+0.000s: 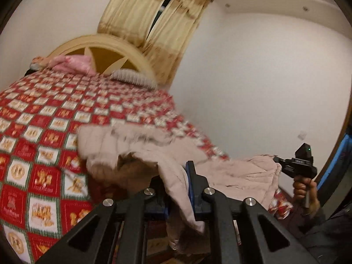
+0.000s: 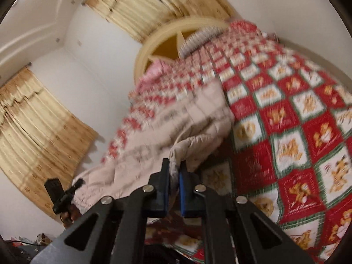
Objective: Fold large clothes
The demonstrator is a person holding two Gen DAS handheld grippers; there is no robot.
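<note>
Now both my tools are clamped on the beige padded coat (image 1: 140, 145): left gripper (image 1: 176, 176) and right gripper (image 2: 175, 171) each pinch an edge, lifted over the bed's (image 1: 44, 114) foot edge.

Right gripper (image 2: 174, 167) clamping beige padded coat (image 2: 198, 118)

The coat's edge is hanging lifted over a red checkered bedspread (image 2: 297, 114); everything is looking blurred.

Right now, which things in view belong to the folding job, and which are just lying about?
Job:
- beige padded coat
- left gripper, shut on its fabric
- right gripper, shut on its fabric

Lying about:
- red checked bedspread
- pink pillow
- striped pillow
- curtains
</note>
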